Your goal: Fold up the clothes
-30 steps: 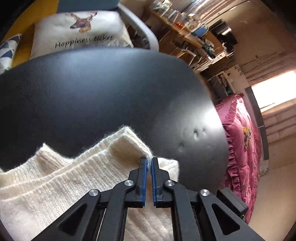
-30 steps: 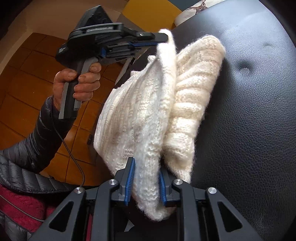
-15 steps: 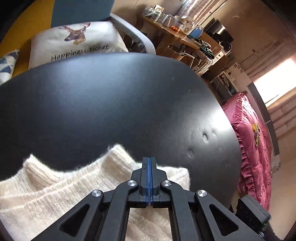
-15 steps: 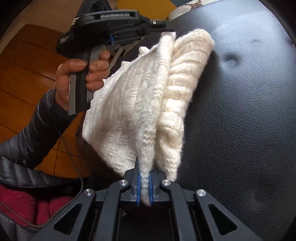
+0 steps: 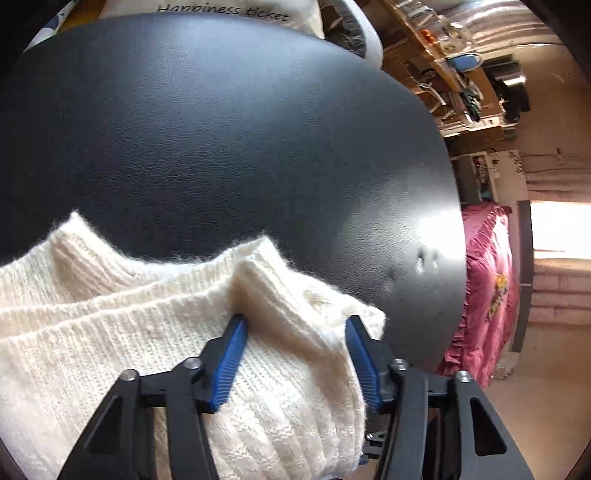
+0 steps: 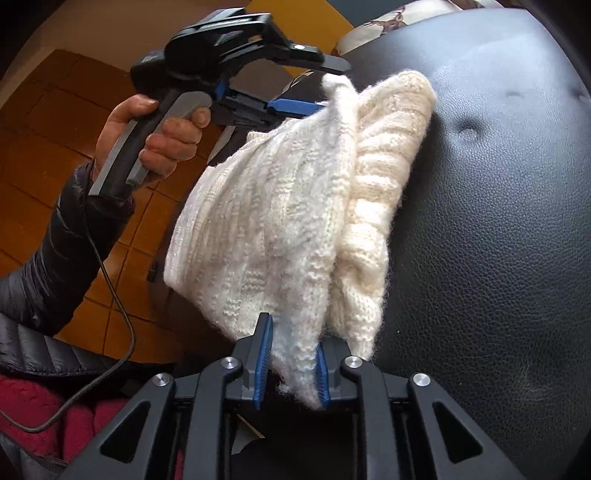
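On your left, your hand (image 6: 155, 144) was wrapped around the handle of the left gripper (image 5: 295, 332), forearm in a dark padded sleeve coming up from the lower left, a cable trailing below it. Its blue-padded fingers (image 5: 231, 360) stood well apart, straddling a raised fold of the cream knit sweater (image 5: 147, 350) without pinching it. The sweater lay bunched at the near-left part of the black leather seat (image 5: 221, 147), its far hem ending partway across, so a broad stretch of bare leather ran ahead and to the right as far as the seat's curved rim. Past that rim sat a printed cushion (image 5: 221, 13), cut off at the top of the frame, a cluttered shelf (image 5: 443, 55) too small to read, and a pink ruffled bedspread (image 5: 487, 288) at far right. In the right wrist view the sweater's (image 6: 280, 229) left side hung off the seat's edge over the wooden floor (image 6: 48, 122). You held the right gripper (image 6: 291, 360) with fingers parted around a hanging corner of knit, the cloth loose between the pads; its lowest tip was lost in shadow.
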